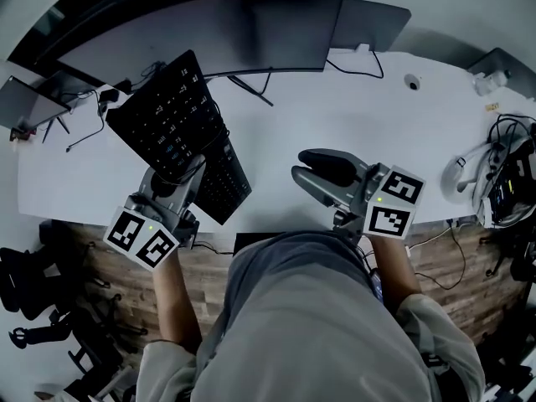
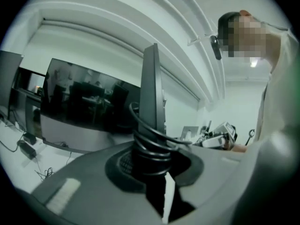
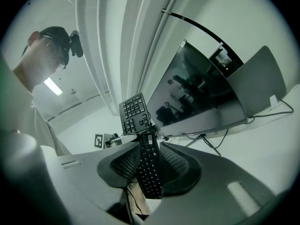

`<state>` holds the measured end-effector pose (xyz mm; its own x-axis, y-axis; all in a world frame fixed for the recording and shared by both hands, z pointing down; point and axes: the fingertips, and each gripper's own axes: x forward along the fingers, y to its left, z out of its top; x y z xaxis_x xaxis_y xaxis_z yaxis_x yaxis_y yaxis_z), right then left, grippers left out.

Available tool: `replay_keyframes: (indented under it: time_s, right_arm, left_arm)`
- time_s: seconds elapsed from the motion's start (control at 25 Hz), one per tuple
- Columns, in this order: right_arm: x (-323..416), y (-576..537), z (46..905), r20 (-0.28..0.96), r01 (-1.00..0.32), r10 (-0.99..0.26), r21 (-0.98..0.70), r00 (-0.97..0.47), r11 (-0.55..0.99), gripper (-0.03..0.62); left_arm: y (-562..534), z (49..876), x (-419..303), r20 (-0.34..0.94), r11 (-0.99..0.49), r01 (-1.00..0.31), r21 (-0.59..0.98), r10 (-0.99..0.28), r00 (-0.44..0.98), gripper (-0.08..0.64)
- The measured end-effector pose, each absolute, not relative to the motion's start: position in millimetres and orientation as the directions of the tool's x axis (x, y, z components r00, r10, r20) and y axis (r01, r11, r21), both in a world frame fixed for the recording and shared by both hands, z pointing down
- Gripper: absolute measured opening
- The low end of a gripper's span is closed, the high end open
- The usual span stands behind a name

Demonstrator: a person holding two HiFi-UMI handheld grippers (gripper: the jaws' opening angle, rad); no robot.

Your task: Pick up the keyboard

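Head view first: the left tool is clamped on the near end of the black keyboard, which is up off the white table and tilted, with its far end pointing toward the monitor. Right under it, a second keyboard lies flat at the table's front edge. The right tool hangs over bare table to the right, well apart from both keyboards, with its jaws apart and nothing in them.

Left gripper view: the jaws are closed on the keyboard, which you see edge-on as a thin dark slab sticking straight up out of the left tool. A cable loops around it just above the pads. The monitor sits behind on the left.

Right gripper view: the right tool has a clear gap between its pads. Through that gap you can see the second keyboard further off, and the raised keyboard above it, keys facing the camera. Neither one touches the pads.
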<state>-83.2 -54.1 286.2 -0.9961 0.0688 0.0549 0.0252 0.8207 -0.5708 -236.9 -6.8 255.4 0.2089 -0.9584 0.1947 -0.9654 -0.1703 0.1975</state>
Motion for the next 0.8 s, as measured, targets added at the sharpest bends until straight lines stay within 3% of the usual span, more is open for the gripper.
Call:
replay_keyframes:
  time_s: [0.28, 0.6, 0.8]
  right_arm:
    - [-101.1, -56.4, 271.4, 0.140, -0.108, -0.047, -0.467, -0.989, 0.877, 0.098]
    - [-91.5, -68.7, 281.9, 0.195, -0.186, -0.108, -0.444, -0.975, 0.876, 0.058]
    - [-90.4, -75.9, 285.0, 0.245, -0.276, -0.202, -0.319, -0.948, 0.907, 0.035]
  left_arm:
    - [-1.6, 240.2, -258.9, 0.159, -0.007, -0.989, 0.147, -0.987, 0.030, 0.000]
    - [-8.7, 244.6, -258.7, 0.088, 0.117, -0.957, 0.267, -0.991, -0.096, 0.000]
    - [-7.1, 244.6, -265.0, 0.094, 0.215, -0.952, 0.220, -0.976, -0.198, 0.000]
